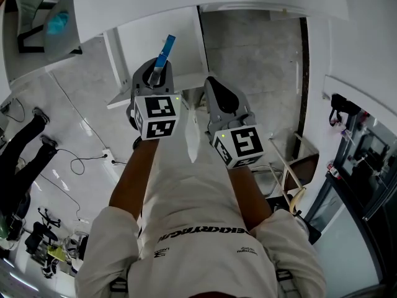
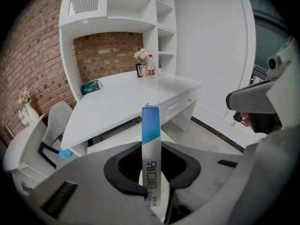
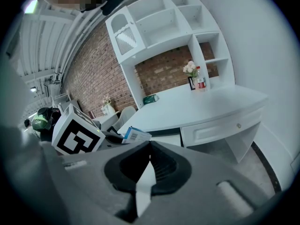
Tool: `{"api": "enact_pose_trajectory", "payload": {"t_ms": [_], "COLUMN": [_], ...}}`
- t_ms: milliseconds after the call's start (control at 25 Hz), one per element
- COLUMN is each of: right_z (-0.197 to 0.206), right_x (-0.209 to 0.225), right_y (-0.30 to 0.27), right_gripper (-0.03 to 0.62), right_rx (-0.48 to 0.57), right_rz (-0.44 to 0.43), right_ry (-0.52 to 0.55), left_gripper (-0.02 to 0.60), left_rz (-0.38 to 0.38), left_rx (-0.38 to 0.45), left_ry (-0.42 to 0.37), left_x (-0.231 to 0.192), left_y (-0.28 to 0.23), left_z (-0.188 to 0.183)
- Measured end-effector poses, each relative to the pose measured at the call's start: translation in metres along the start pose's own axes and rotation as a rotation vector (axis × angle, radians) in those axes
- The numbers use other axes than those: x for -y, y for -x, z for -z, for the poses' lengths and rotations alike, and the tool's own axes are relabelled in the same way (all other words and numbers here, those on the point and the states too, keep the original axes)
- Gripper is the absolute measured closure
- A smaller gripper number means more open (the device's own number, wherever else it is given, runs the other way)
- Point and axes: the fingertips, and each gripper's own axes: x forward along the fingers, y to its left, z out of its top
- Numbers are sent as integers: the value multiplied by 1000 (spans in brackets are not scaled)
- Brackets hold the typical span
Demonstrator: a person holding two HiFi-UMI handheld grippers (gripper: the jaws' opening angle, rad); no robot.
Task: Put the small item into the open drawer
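Observation:
My left gripper [image 1: 155, 73] is shut on a slim white-and-blue box [image 1: 165, 49], whose blue end sticks up past the jaws. In the left gripper view the box [image 2: 151, 144] stands upright between the pads of that gripper [image 2: 152, 182]. It hangs above the white desk [image 2: 122, 102] and the open drawer [image 2: 115, 139] under the desktop. The open drawer [image 1: 180, 42] lies just ahead of both grippers in the head view. My right gripper [image 1: 214, 90] is beside the left one, its jaws [image 3: 150, 146] shut with nothing between them. From the right gripper view the box's end [image 3: 137, 135] shows to the left.
A closed drawer [image 3: 220, 128] sits to the right of the open one. Flowers and a bottle [image 2: 144, 62] and a green item [image 2: 91, 86] stand at the desk's back. A chair [image 2: 54, 125] is at the left. Cables [image 1: 80, 160] and a person's legs [image 1: 25, 148] are on the floor at the left.

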Motion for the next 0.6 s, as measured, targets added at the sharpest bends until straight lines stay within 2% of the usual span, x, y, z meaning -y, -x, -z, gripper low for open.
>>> {"api": "enact_pose_trajectory", "payload": {"t_ms": [440,600], "right_z": [2,2], "right_x": [7,13], "right_y": [-9,-12], "right_gripper": [595,595], "right_rx": [-6,-8], "right_rz": [2,13], "right_ry": [-27,-34], "left_gripper": [512,512], "left_rz": [73,83], "left_rx": [-70,-79], "left_ry": [-68,-124], "left_x": [-11,-13], "left_y": [-30,-40], "left_z": [13,12]}}
